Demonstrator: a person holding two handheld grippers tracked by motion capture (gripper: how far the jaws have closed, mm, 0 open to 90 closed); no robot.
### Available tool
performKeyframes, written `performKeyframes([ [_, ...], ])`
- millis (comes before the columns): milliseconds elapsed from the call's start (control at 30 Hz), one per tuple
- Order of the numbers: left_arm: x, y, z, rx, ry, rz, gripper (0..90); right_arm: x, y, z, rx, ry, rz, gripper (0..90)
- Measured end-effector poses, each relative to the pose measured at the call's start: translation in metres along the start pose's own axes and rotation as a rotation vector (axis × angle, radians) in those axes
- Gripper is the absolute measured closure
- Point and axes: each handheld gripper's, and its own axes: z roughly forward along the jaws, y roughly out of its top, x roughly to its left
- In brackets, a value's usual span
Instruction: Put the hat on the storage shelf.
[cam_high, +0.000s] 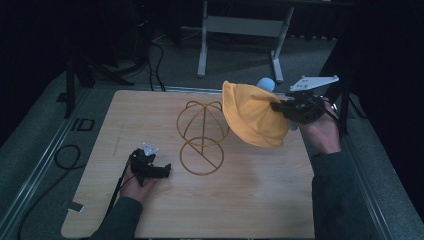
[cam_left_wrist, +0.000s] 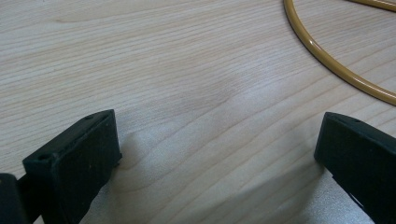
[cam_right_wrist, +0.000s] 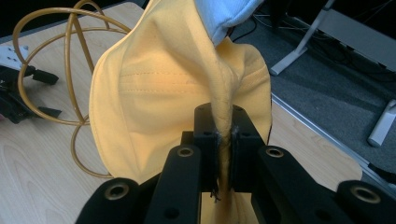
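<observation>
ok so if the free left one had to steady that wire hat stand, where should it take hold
Best bet: the flat base ring on the side nearest the left hand-held gripper, coming in low along the table. The ring is thin wire, and the open jaws already face it.

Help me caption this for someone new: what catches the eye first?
The yellow hat, pinched at its edge by the right tool and held above the table's right side. Next, the golden wire hat stand mid-table. The left tool rests open on the wood near the stand's ring base.
</observation>
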Motion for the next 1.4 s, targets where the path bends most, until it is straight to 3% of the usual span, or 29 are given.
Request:
performKeyframes([
  [1400,0.0,0.0,0.0,0.0,0.0,0.001,0.1,0.018,0.027,-0.001,-0.061,0.081,-0.033,84.4],
])
